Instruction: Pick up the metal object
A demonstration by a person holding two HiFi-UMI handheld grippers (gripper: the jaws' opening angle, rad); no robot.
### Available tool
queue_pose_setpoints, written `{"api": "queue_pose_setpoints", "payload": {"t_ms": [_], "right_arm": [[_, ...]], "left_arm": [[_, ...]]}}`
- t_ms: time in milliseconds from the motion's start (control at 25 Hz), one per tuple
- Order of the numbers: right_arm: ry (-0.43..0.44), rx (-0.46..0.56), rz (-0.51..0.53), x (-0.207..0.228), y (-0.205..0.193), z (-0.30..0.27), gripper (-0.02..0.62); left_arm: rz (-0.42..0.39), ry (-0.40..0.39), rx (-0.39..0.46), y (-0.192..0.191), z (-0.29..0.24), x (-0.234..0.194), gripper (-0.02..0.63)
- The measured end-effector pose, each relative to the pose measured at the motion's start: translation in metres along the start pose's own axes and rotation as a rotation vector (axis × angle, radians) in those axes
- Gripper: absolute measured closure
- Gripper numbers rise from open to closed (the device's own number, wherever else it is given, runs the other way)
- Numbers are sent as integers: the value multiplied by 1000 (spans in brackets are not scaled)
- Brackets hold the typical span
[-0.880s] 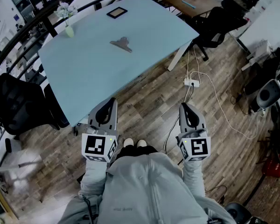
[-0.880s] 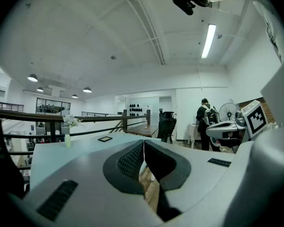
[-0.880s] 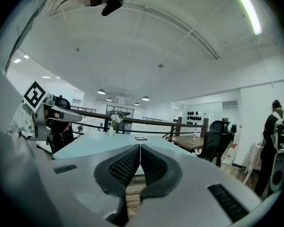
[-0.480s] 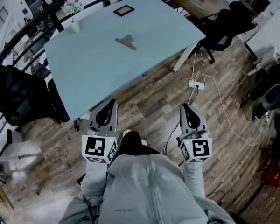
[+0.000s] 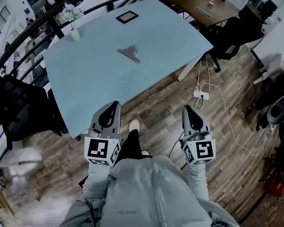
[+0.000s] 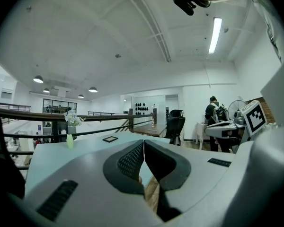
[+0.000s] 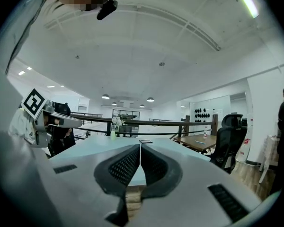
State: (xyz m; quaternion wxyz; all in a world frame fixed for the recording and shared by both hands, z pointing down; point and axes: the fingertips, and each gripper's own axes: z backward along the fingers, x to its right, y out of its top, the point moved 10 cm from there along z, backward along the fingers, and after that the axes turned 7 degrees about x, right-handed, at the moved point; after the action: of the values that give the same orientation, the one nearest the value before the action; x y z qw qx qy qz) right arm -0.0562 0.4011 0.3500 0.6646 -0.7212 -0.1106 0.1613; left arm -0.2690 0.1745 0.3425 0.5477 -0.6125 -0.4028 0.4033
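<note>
The metal object [image 5: 129, 53], a grey clip with a flat wide body, lies near the middle of the light blue table [image 5: 94, 74] in the head view. My left gripper [image 5: 110, 107] and right gripper [image 5: 189, 110] hang over the wooden floor, short of the table's near edge. Both stand shut with nothing between the jaws. In the left gripper view the left gripper [image 6: 144, 143] points across the table top; in the right gripper view the right gripper [image 7: 140, 147] does the same. The clip does not show in either gripper view.
A small vase of flowers [image 5: 72, 17] and a dark framed tablet [image 5: 127, 17] sit at the table's far side. Black office chairs [image 5: 19, 108] stand left, another chair [image 5: 229, 39] right. A power strip with cable [image 5: 200, 94] lies on the floor. A railing [image 5: 33, 30] runs behind.
The table and clip have slid lower and slightly right in the head view as the person steps toward them, one foot now forward. Both grippers stay shut and held the same way.
</note>
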Motion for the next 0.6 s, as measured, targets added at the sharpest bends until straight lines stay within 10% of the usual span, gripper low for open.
{"api": "queue_pose_setpoints", "payload": {"t_ms": [600], "right_arm": [[-19, 10, 6, 30, 20, -181, 571]], "left_arm": [[-5, -44, 9, 26, -149, -110, 577]]}}
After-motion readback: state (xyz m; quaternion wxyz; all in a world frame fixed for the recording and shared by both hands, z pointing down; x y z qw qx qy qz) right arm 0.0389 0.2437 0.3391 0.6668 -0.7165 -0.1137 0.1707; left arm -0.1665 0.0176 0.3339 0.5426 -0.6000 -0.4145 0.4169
